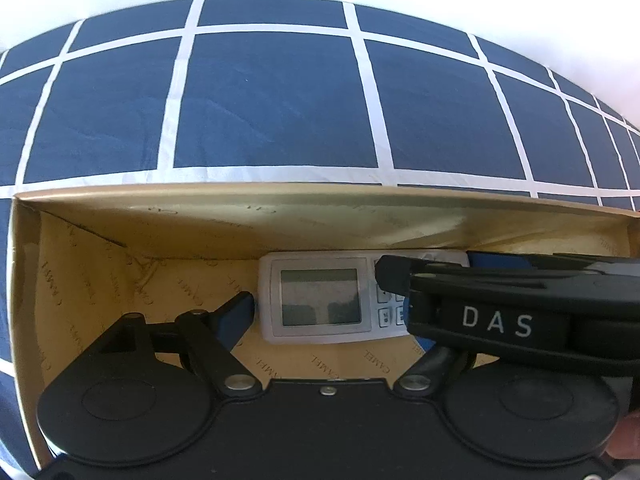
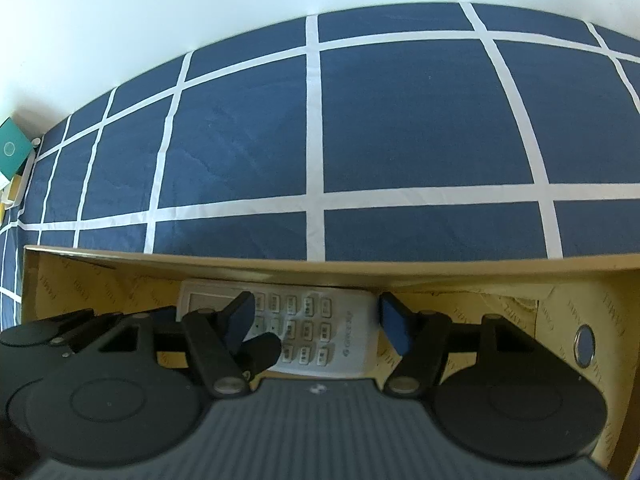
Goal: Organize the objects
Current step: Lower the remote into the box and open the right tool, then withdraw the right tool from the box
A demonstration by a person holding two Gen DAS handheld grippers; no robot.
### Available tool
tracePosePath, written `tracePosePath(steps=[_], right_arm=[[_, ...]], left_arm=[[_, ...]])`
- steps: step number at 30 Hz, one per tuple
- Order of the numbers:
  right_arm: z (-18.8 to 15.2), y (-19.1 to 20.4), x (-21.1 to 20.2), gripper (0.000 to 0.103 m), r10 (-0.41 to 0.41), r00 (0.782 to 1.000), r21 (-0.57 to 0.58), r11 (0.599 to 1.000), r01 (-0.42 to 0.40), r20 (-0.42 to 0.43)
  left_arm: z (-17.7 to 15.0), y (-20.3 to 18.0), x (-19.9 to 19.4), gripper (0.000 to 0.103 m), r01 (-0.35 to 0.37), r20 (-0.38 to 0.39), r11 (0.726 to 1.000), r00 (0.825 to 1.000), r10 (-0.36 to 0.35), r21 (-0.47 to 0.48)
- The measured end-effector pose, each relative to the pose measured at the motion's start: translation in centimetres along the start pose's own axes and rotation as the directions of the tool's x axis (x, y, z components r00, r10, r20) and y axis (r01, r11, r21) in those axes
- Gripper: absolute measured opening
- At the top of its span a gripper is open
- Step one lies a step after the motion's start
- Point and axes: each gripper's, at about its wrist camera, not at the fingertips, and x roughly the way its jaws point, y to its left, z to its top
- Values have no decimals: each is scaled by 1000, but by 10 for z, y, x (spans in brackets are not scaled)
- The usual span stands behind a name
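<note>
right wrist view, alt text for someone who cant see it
A white remote control lies inside a tan cardboard box on a blue checked bedspread, between the open right gripper fingers; the left gripper reaches in too.

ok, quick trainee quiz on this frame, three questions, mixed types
1. True or false: the remote lies on the checked bedsheet, outside the box.
2. Which word is printed all over the box's paper lining? A: CAMEL. B: DAS. C: none, it is plain.
3. In the left wrist view, what does the remote's left end carry?

Key: 1 false, it lies inside the box against the far wall. 2 A. 3 a grey display screen; the keys sit to its right.
</note>
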Motion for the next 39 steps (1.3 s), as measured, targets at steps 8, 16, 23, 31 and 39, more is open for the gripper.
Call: tracePosePath(steps=[8,16,23,31,39], right_arm=[[-3,0,-16,68,13,1000,8,1000,-13,11],[-11,5,-51,79,22,999,-12,1000,-22,47],[-29,8,-88,85,17,996,-39,999,-14,91],[-71,0,-130,98,9,988,-1,1000,-9,151],[-119,-10,-171,103,-13,979,24,1000,9,204]], left_arm=[[-5,3,-21,83,-17,17,1000,1000,17,-19],[-19,-5,-56,89,-35,58,999,998,37,-28],[-38,-15,-90,99,-54,104,998,993,57,-30],[-71,-28,-128,100,-53,147,998,988,55,-18],[-112,-53,-158,103,-45,182,999,982,39,28]])
